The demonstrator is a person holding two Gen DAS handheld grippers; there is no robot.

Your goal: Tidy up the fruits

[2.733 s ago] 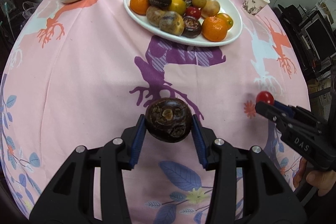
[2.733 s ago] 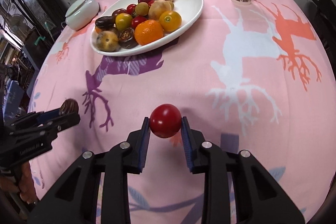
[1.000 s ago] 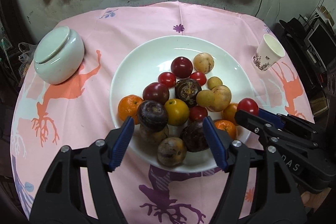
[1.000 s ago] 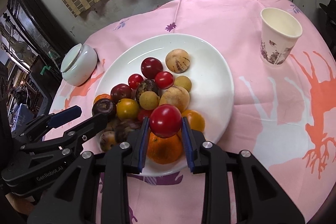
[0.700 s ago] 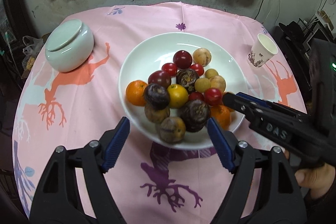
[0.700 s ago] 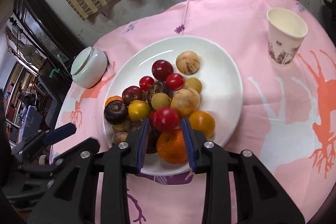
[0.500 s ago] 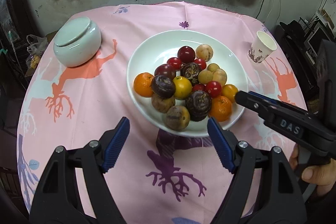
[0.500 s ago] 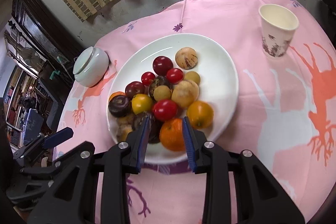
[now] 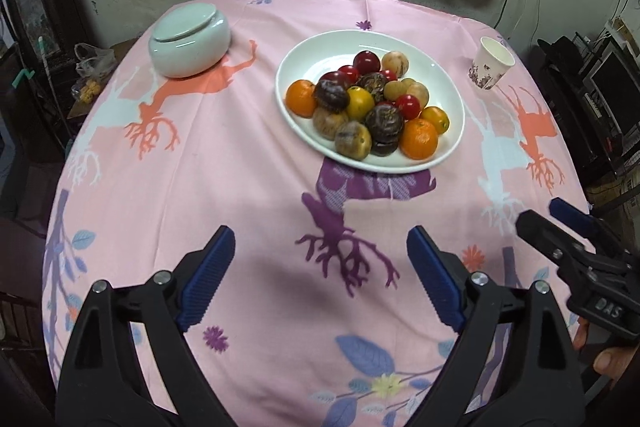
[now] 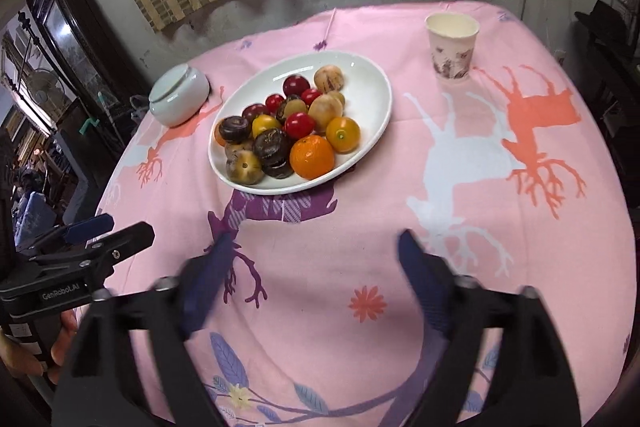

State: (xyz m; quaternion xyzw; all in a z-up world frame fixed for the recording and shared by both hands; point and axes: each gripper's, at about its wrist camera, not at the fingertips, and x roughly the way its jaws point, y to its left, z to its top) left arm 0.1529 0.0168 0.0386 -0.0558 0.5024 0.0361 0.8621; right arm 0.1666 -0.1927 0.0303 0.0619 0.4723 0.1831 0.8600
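2 claws, left claw (image 9: 318, 273) and right claw (image 10: 314, 277), spread apart, holding nothing. Fruits (image 9: 366, 109) piled on plate (image 9: 450, 95) toward worktop's far edge. Probably light, smooth, roll-prone, bruisable: best pinched gently across widest part.

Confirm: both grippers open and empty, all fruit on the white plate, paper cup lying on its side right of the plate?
One error: the paper cup stands upright, rim up, as the right wrist view shows. The rest holds: left gripper and right gripper are open and empty, and the fruit sits on the white plate.
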